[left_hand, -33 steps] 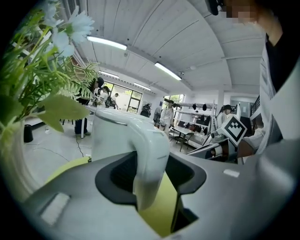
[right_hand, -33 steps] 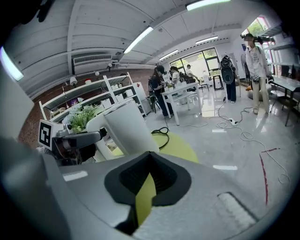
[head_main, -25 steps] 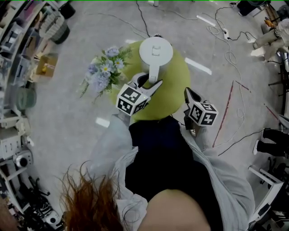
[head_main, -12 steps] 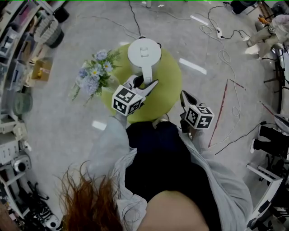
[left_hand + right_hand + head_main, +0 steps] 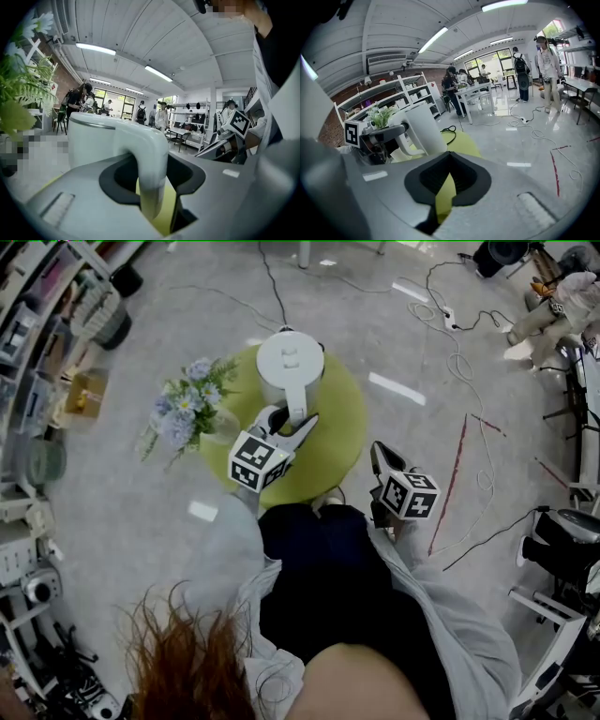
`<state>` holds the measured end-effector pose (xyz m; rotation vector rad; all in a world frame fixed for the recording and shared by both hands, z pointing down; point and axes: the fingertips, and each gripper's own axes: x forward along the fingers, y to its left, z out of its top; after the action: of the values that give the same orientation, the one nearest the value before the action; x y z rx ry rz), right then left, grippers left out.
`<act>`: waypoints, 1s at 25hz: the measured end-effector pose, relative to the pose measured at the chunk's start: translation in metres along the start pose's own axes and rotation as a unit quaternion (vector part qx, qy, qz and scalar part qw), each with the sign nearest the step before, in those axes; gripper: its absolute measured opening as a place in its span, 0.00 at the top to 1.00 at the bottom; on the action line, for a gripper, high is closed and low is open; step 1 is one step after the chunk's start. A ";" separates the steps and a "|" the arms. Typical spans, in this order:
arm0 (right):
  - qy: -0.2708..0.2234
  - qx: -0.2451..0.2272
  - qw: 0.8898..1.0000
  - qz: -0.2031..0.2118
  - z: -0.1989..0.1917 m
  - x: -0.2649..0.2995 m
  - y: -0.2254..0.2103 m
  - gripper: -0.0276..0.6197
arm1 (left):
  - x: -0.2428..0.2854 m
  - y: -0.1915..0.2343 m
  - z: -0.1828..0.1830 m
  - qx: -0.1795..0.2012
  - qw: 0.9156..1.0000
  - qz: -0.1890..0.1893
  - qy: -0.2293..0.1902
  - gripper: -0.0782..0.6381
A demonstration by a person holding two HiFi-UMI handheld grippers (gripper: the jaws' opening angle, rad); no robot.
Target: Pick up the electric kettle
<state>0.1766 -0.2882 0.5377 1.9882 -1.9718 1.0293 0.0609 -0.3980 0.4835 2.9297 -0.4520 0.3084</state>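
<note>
— How's the left tool (image 5: pixel 292 418) standing?

— Part-way spread, with a jaw on either side of the handle (image 5: pixel 151 159) of the electric kettle (image 5: pixel 291 360). The handle sits against one jaw. A sliver of the bench shows between it and the other, so I wouldn't call it pinched.

— And the kettle itself?

— It's upright on the round yellow-green bench (image 5: pixel 336 439), towards the far edge, with the handle turned to the person. The lid is down, so I can't tell what's inside.

— The right tool (image 5: pixel 382 454)?

— Barely parted, just a thin slit with nothing in it. It hangs by the near right edge of the bench, well apart from the kettle.

— Anything crowding things?

— A bunch of flowers (image 5: pixel 183 409) stands at the bench's left edge, just beside the kettle, with its leaves near the left tool. A black cord (image 5: pixel 449 131) lies on the bench behind the kettle. On the floor there are white cables (image 5: pixel 534 132) and a thin red line (image 5: pixel 450 482). Shelving (image 5: pixel 37 362) runs along the left wall.
</note>
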 end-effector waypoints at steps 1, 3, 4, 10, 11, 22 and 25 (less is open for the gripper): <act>0.000 0.001 1.000 -0.001 0.001 0.000 -0.001 0.95 | 0.001 0.002 0.001 0.002 1.000 0.001 -0.003 0.65; -0.001 0.001 1.000 -0.002 0.001 -0.001 -0.004 0.95 | 0.004 0.003 0.005 0.003 1.000 0.002 -0.003 0.65; -0.001 0.001 1.000 -0.003 0.001 -0.001 -0.005 0.95 | 0.004 0.003 0.007 0.002 1.000 0.002 -0.002 0.65; -0.005 0.000 1.000 -0.008 0.006 -0.007 -0.016 0.95 | 0.012 0.004 0.020 0.001 1.000 0.012 -0.019 0.65; -0.007 0.000 1.000 -0.009 0.008 -0.007 -0.018 0.95 | 0.014 0.004 0.022 0.002 1.000 0.013 -0.022 0.65; -0.004 -0.003 1.000 0.005 0.015 -0.003 -0.019 0.95 | 0.003 0.013 0.050 0.003 0.998 0.038 -0.050 0.65; -0.005 -0.006 1.000 0.014 0.019 0.002 -0.016 0.95 | -0.001 0.009 0.049 0.001 0.998 0.038 -0.044 0.65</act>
<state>0.1983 -0.2984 0.5301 1.9689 -2.0130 1.0118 0.0665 -0.4151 0.4370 2.9424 -0.5768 0.1909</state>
